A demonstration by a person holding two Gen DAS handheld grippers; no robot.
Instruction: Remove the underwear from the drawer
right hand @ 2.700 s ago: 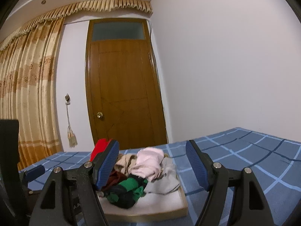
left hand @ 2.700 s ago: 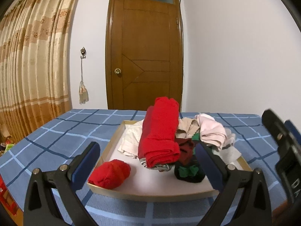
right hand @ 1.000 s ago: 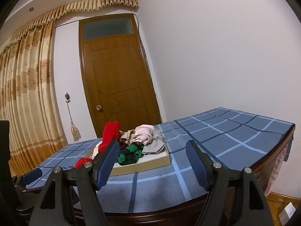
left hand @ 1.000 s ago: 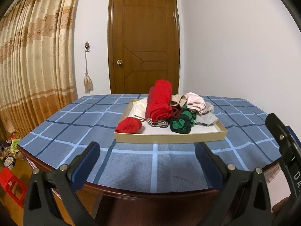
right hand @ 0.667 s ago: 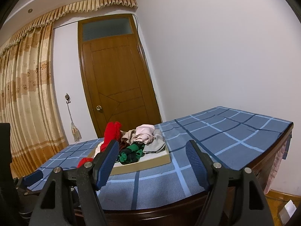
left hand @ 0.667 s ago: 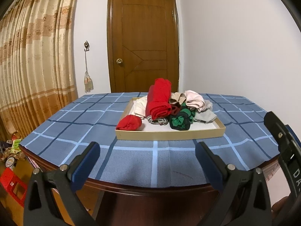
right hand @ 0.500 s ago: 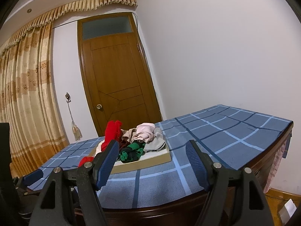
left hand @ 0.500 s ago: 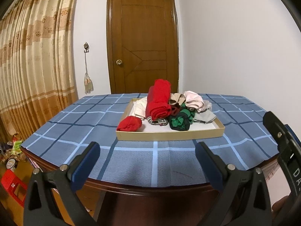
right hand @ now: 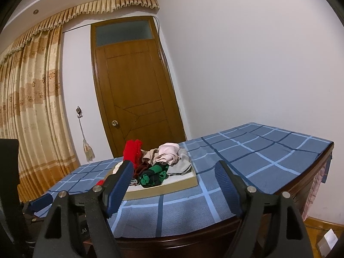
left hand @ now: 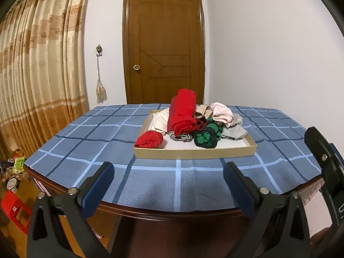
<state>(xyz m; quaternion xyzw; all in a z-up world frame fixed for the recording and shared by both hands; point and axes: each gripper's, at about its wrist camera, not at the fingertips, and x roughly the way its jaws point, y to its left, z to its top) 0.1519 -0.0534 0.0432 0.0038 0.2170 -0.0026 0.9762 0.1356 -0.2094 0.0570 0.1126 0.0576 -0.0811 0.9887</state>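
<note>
A shallow wooden drawer tray (left hand: pixel 193 151) sits on the blue checked tablecloth, also in the right wrist view (right hand: pixel 182 182). It holds rolled underwear: a tall red roll (left hand: pixel 182 116), a small red bundle (left hand: pixel 149 139), a green-and-black bundle (left hand: pixel 206 137), pink (left hand: pixel 221 112) and grey pieces. My left gripper (left hand: pixel 169 185) is open and empty, well short of the tray at the table's near edge. My right gripper (right hand: pixel 174 186) is open and empty, also back from the tray.
A round table with a blue checked cloth (left hand: pixel 86 142) has a dark wooden rim (left hand: pixel 172 214). A wooden door (left hand: pixel 163 49) and a curtain (left hand: pixel 38 75) stand behind. A red crate (left hand: pixel 15 210) and clutter lie on the floor at left.
Both grippers have drawn back from the tray to beyond the table's near edge. They stay open and empty. The clothes have not moved.
</note>
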